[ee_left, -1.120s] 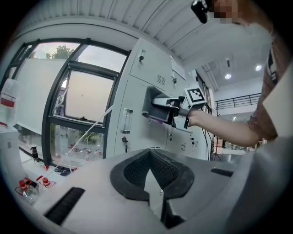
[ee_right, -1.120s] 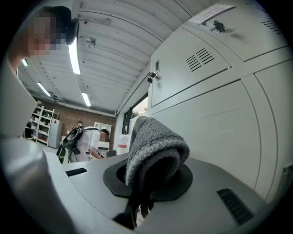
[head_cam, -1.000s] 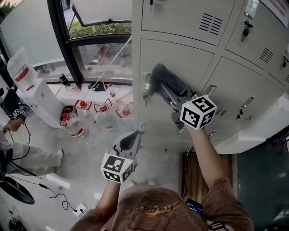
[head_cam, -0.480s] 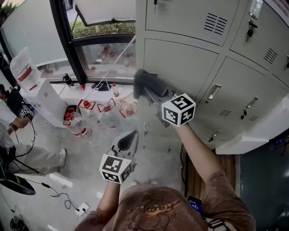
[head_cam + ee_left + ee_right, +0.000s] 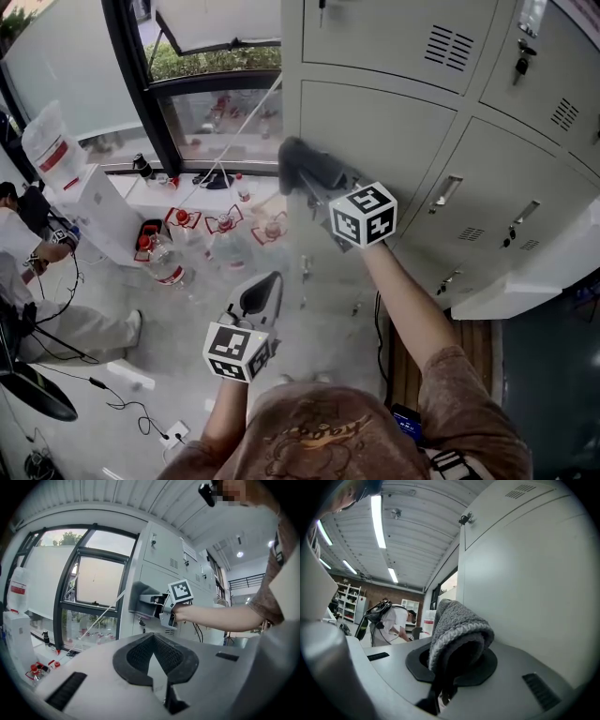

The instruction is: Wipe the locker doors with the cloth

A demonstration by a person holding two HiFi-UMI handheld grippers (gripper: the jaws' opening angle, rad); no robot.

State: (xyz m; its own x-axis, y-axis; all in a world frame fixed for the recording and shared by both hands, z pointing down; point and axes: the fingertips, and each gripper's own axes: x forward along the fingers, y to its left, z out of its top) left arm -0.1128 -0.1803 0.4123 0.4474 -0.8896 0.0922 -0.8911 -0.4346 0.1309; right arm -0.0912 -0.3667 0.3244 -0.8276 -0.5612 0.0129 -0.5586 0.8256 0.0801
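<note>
A big jug (image 5: 42, 141) sits upturned on the dispenser (image 5: 94, 211), and red-capped clear bottles (image 5: 161, 262) stand on the floor. Left gripper (image 5: 265, 289) hangs low, jaws clenched on nothing. Right gripper (image 5: 317, 183) grasps the grey cloth (image 5: 302, 164) against the locker door (image 5: 394, 131). The cloth has slid left to the door's edge.

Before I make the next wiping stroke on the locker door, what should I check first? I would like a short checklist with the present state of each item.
1. Grip on the cloth: the right gripper is shut on it. Ok.
2. Cloth against the locker door: it sits at the door's left edge, but firm contact does not show. Cannot tell.
3. Door face to the right of the cloth: bare, nothing in the way. Ok.
4. Left gripper: shut, empty, held low and apart from the lockers. Ok.
5. Person at the left: well away from the lockers. Ok.
</note>
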